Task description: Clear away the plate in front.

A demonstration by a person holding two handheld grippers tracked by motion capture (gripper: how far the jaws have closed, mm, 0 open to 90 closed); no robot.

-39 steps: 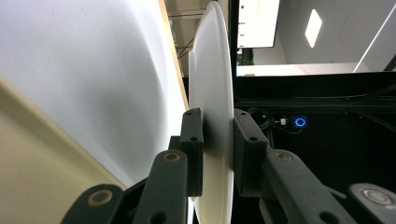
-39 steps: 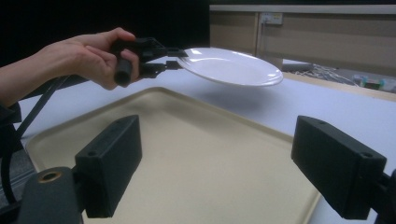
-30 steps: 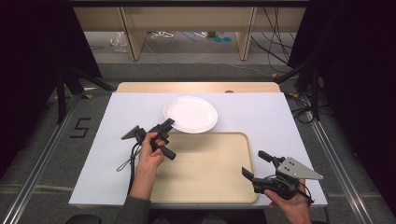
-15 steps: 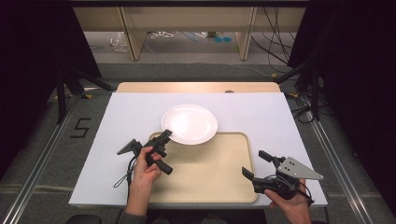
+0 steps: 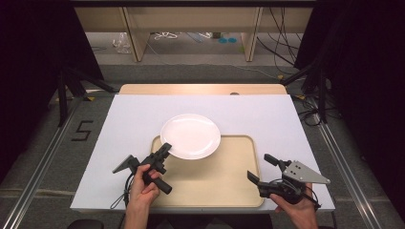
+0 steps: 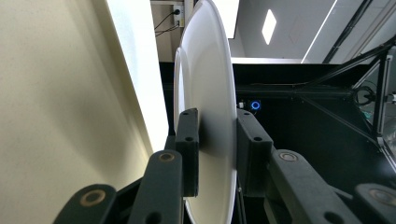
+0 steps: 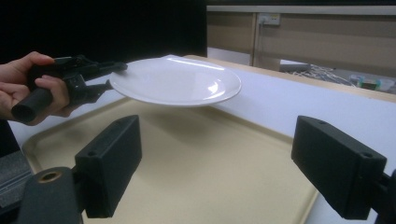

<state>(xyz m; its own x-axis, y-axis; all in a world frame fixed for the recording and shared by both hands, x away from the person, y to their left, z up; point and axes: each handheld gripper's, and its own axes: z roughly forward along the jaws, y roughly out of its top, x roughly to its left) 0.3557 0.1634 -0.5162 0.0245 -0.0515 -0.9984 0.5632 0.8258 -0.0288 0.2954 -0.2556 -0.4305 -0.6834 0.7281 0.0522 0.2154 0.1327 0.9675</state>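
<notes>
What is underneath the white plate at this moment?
The plate is held in the air by its rim in the left gripper. Under it lie the far-left corner of the beige tray and some white table cover. Nothing else shows beneath it.

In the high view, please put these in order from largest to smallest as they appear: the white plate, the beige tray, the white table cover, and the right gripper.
1. White table cover
2. Beige tray
3. White plate, though it is held above the tray, nearer the camera
4. Right gripper, jaws open
</notes>
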